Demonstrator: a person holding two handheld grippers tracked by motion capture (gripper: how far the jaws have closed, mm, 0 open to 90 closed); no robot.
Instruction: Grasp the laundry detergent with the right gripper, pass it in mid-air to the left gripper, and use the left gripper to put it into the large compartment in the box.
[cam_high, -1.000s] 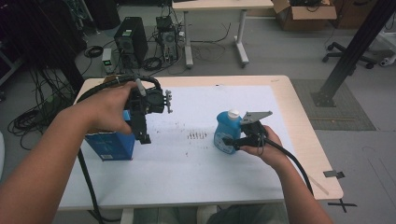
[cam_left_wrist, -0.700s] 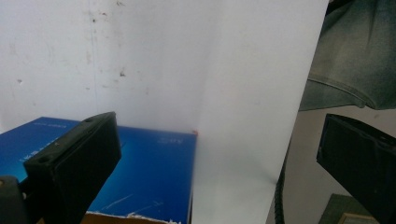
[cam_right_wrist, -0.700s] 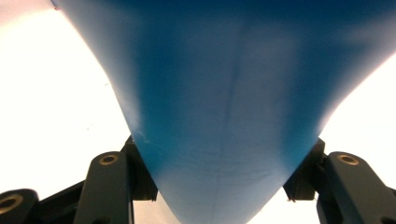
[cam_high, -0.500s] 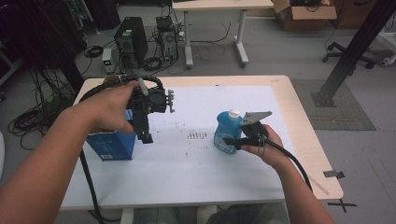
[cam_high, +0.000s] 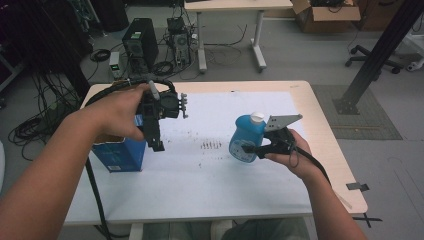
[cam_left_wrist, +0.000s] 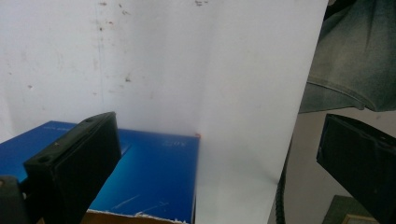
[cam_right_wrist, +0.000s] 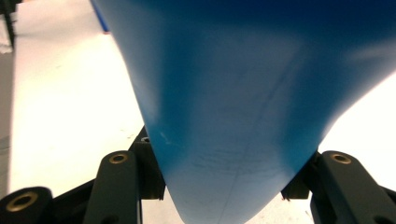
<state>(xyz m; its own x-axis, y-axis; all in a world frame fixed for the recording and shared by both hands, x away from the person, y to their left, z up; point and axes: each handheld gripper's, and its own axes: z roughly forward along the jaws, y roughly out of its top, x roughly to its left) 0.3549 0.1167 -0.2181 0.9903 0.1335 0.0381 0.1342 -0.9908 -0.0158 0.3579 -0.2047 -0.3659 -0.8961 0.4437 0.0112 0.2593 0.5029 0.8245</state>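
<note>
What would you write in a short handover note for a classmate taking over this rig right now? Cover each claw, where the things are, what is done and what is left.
Right claw: shut on the blue bottle, gripping its body from the side; the white cap is on.
Left claw: open, nothing between its jaws, hovering over the blue box at the left of the white sheet.
Done: the bottle is grasped and looks just lifted off the sheet.
Left: probably carrying the bottle to the blue box; the left claw may need to steady the box.
</note>
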